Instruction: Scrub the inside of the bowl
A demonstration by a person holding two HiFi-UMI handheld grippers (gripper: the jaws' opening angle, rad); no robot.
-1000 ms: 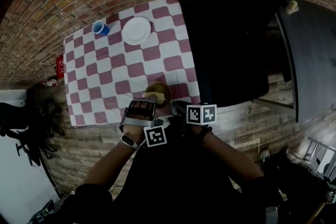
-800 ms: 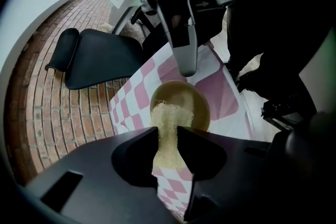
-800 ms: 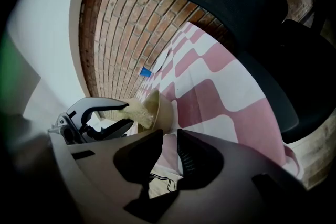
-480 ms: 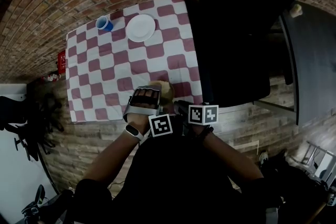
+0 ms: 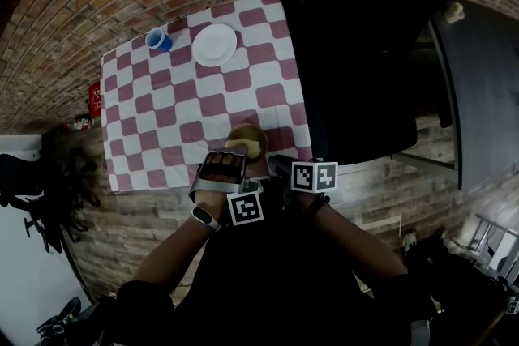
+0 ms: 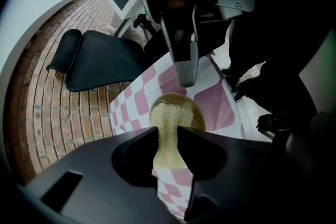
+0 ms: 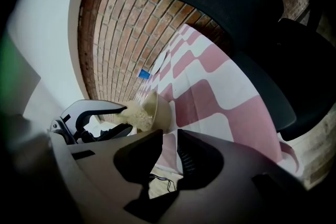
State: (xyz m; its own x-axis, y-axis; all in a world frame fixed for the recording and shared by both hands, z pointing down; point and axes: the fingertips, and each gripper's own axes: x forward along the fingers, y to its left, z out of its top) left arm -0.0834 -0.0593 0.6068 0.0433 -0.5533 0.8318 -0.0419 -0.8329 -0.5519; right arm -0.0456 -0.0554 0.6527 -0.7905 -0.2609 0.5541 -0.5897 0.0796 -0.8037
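as the left gripper (image 6: pixel 169 140) pinches the sponge (image 6: pixel 167 113), it seemingly touches the bowl (image 6: pixel 197 116).

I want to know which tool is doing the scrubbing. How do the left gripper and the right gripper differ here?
The left gripper is clamped on a yellowish scouring pad, while the right gripper holds nothing, its jaws slightly apart. The left gripper's pad sits in the brown bowl; the right gripper stands beside that bowl. Both are at the near edge of the checkered tablecloth, close together.
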